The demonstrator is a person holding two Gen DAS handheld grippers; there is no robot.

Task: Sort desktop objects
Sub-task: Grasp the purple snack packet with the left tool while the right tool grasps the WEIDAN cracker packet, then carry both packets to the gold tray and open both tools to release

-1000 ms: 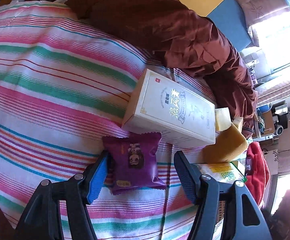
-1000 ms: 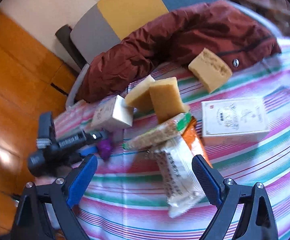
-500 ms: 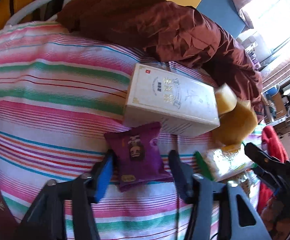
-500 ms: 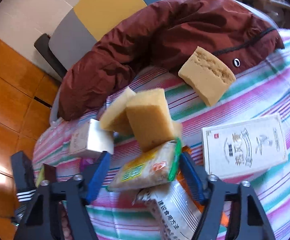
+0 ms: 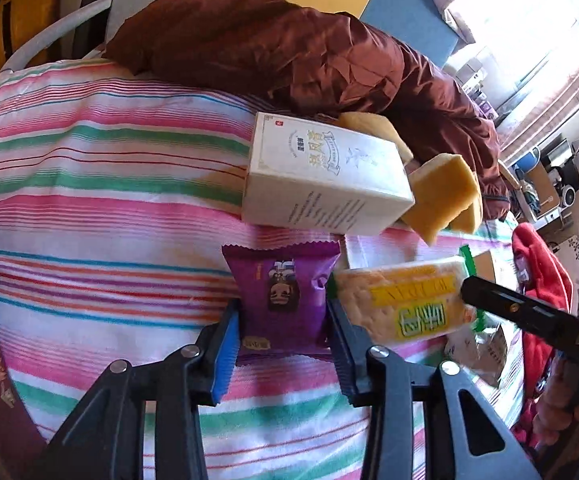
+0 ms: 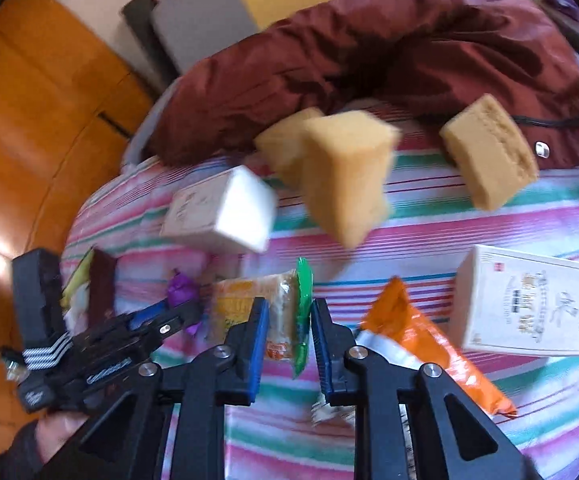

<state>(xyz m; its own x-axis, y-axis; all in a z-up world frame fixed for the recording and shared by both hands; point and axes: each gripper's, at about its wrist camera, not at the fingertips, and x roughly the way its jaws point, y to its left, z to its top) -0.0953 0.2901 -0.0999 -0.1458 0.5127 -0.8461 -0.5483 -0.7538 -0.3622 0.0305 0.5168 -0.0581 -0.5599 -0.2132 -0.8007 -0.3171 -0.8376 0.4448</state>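
Surface: striped sheet (image 5: 89, 208) over a rounded bed, bands of pink, green, blue and white.
Far edge: maroon jacket (image 5: 289, 52) heaped along it.
Sponges: three yellow sponges (image 6: 345, 176) just in front of the jacket; two overlap, one (image 6: 489, 152) lies apart against the jacket.
Boxes: cream box (image 5: 325, 176) near the middle beside the paired sponges; a second one (image 6: 525, 304) well apart towards the other side.
Packets: purple packet (image 5: 285, 292) on the sheet just in front of the first box; cracker pack (image 5: 405, 300) beside it; orange packet (image 6: 429, 344) and a white packet (image 5: 477, 344) near the cracker pack.
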